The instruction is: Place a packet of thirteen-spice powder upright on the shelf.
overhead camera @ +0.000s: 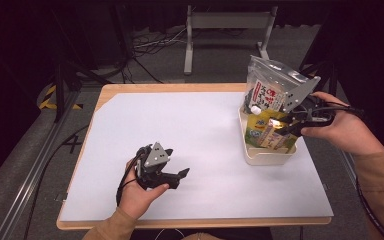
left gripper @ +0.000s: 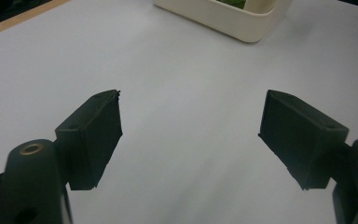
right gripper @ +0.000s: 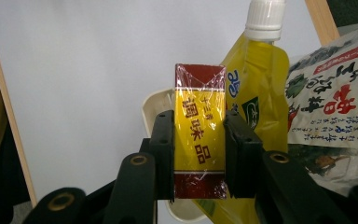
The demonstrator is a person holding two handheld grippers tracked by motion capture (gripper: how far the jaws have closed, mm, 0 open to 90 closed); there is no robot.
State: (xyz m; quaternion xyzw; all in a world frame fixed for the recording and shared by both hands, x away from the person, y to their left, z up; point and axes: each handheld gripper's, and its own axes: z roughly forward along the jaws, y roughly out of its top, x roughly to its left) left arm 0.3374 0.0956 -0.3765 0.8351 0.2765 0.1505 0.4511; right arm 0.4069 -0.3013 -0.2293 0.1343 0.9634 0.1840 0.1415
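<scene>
right gripper (right gripper: 199, 140): jaws closed on the 2 narrow sides of a small yellow box (right gripper: 200, 144), pads pressing on it, box between them from roughly mid-height down. box stands w/ long axis running up along the jaws, away from the hand; top end pokes well past the fingertips. in the high view the right gripper (overhead camera: 286, 122) sits over the cream bin (overhead camera: 267, 157) at the right edge of the table, box (overhead camera: 271, 122) at the bin's mouth, can't tell if its lower end touches anything inside.

box look: yellow face, dark red bands top + bottom, red printed characters, shiny clear wrap w/ wrinkles, so prob slippery, rigid carton.

just beside the box: yellow spout pouch (right gripper: 256, 88) w/ white screw cap, then a clear printed snack bag (right gripper: 335, 107) leaning at the bin's far side.

left gripper (overhead camera: 172, 176): jaws spread wide, nothing between them, low over the white sheet (left gripper: 177, 93), well apart from the bin (left gripper: 223, 16). right hand is the nearer 1 by far; judged: any next move of the box goes along its long axis, straight in or out of the bin.
</scene>
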